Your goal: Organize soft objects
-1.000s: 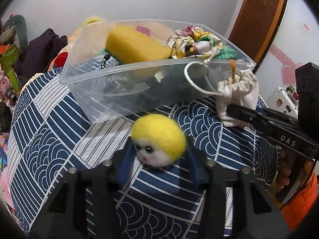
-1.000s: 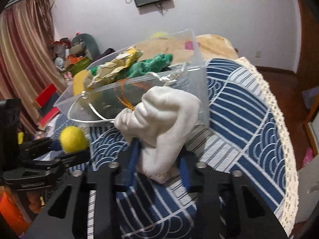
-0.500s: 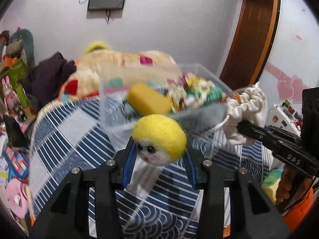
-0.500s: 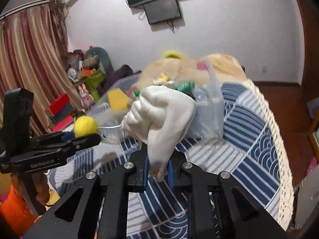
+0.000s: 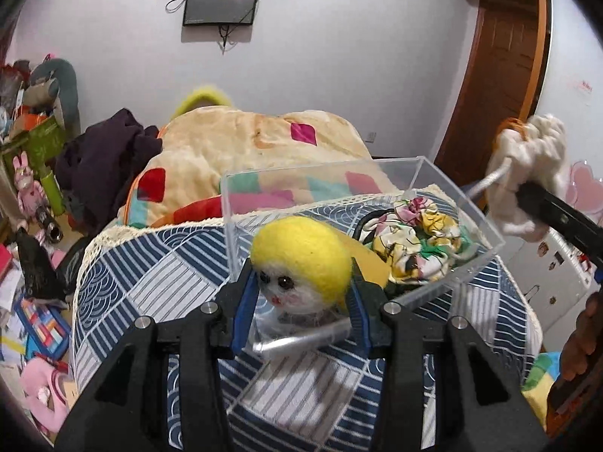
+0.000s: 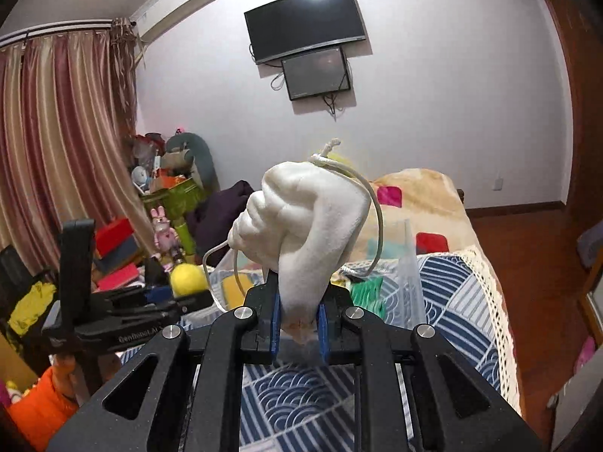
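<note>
My left gripper is shut on a felt doll head with yellow hair and holds it above the near edge of a clear plastic bin. The bin holds a floral cloth, a yellow sponge and green fabric. My right gripper is shut on a white drawstring pouch and holds it raised to the right of the bin; the pouch also shows in the left wrist view. The doll head also shows in the right wrist view.
The bin stands on a table with a blue and white patterned cloth. Behind it lies a bed with a beige blanket and dark clothes. Toys and boxes clutter the floor at left. A wooden door is at right.
Both grippers rose from the tabletop with their objects. The doll head now sits higher over the bin's near edge, and the pouch has lifted clear of the bin's side.
</note>
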